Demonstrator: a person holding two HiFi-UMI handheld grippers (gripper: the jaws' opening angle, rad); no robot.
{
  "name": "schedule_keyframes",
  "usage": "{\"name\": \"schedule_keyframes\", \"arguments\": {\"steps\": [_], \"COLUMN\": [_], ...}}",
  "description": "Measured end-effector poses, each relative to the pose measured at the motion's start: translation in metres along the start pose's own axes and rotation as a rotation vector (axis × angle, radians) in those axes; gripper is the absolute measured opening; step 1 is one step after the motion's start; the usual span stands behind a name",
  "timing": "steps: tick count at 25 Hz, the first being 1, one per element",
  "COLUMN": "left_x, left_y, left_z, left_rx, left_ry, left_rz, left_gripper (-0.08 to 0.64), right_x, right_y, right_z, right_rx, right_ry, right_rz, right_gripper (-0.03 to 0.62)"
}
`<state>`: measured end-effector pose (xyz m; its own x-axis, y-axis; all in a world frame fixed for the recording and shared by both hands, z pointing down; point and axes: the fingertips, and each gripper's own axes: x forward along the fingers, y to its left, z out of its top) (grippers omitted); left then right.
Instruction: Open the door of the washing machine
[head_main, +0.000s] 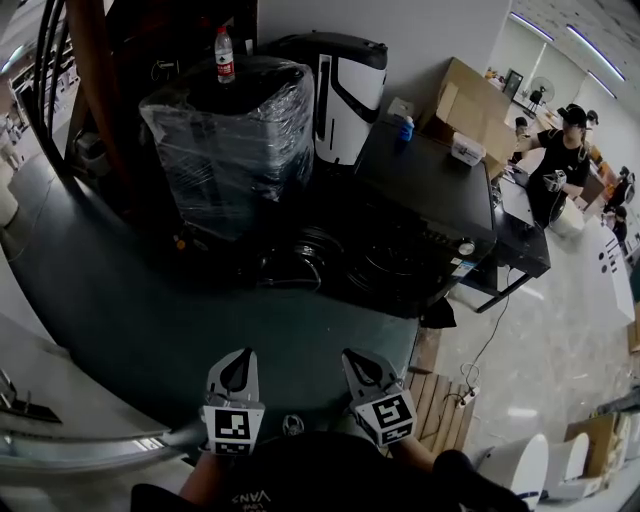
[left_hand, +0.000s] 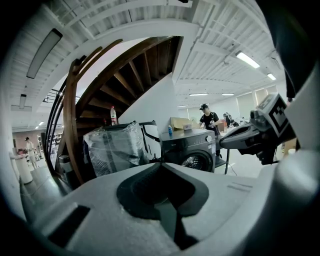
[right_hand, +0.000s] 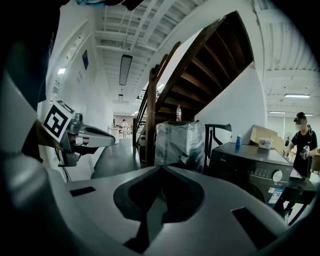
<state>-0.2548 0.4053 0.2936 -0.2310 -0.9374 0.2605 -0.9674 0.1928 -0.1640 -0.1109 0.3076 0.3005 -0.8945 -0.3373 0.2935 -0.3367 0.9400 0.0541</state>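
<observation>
The black front-loading washing machine stands a few steps ahead on the dark floor, and the round door on its front looks closed. It also shows at the right of the right gripper view. Low in the head view, my left gripper and right gripper are side by side, well short of the machine and touching nothing. Both are shut and hold nothing. The left gripper view and the right gripper view each show closed jaws aimed towards the machine.
A plastic-wrapped appliance with a bottle on top stands left of the machine, under a wooden staircase. A black-and-white unit and cardboard boxes are behind. A person stands at the far right. A wooden pallet lies to my right.
</observation>
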Motion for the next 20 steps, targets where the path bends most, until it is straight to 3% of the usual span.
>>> {"name": "schedule_keyframes", "arguments": {"steps": [13, 20], "left_x": [-0.04, -0.048], "left_y": [0.002, 0.003], "left_z": [-0.013, -0.02], "left_rx": [-0.066, -0.063], "left_ry": [0.028, 0.035], "left_rz": [0.033, 0.047], "left_gripper": [0.017, 0.017], "right_x": [-0.002, -0.002], "right_y": [0.037, 0.044], "right_z": [-0.003, -0.005], "right_rx": [0.018, 0.035], "right_ry": [0.015, 0.015], "right_rz": [0.065, 0.076], "right_gripper": [0.005, 0.005]}}
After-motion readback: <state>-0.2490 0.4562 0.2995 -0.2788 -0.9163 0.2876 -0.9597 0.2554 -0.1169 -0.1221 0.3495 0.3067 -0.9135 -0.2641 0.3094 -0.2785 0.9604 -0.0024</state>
